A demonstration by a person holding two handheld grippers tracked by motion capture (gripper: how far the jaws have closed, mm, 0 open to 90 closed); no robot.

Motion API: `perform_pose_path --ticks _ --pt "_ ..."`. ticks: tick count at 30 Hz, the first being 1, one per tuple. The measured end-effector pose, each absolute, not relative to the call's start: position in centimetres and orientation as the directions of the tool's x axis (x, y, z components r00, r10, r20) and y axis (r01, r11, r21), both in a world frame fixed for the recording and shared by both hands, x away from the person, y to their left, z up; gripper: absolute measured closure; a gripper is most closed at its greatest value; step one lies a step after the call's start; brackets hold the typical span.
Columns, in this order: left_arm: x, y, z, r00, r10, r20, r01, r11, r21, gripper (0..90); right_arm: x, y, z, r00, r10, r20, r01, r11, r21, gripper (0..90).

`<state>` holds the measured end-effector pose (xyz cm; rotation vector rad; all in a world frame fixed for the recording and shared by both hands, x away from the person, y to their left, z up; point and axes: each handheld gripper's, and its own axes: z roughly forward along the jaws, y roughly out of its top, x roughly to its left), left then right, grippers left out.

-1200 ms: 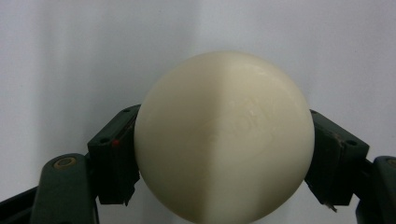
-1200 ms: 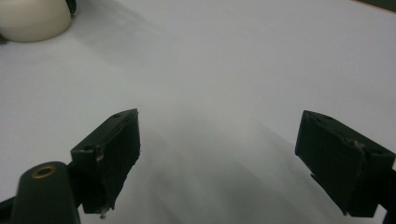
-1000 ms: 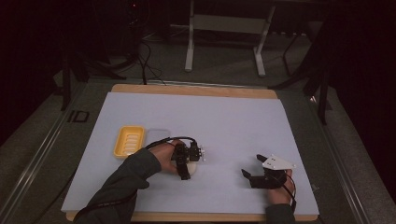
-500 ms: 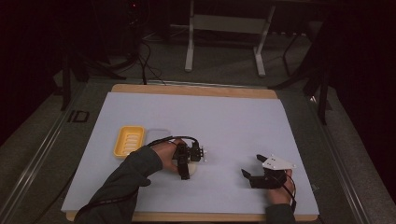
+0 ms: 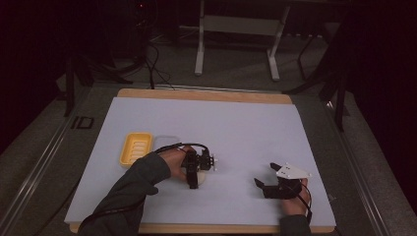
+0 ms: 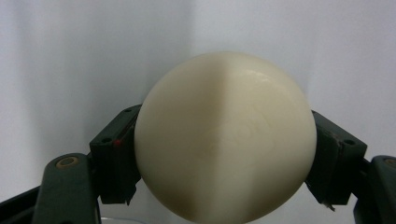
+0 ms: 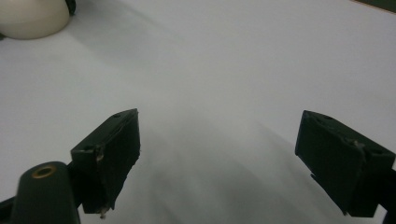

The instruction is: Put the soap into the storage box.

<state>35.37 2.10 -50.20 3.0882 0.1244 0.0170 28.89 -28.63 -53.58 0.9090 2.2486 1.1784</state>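
Observation:
A cream-white rounded bar of soap [image 6: 224, 135] sits between the jaws of my left gripper [image 6: 226, 142], and both pads press on its sides. From above, the left gripper [image 5: 195, 173] rests low over the white mat, right of a yellow soap dish [image 5: 136, 147]. The soap [image 5: 201, 178] peeks out beneath it. My right gripper [image 5: 265, 176] lies near the mat's front right with its jaws wide apart. In the right gripper view, that gripper [image 7: 229, 154] holds nothing, and the soap [image 7: 30, 16] shows at the top left.
A white mat [image 5: 246, 123] covers a wooden board [image 5: 201, 94]. A clear lid-like piece [image 5: 168, 140] lies beside the yellow dish. Dark floor, cables and table legs [image 5: 199, 44] lie beyond the far edge.

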Motion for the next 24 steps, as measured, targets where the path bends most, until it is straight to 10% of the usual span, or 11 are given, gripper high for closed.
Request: perform_pose_path --ticks 24 --pt "35.9 3.3 -50.1 0.995 0.104 0.01 0.104 -0.994 0.04 24.5 28.9 -28.6 -53.6 -0.687 0.722 -0.081 0.345 0.422 0.839 13.9"
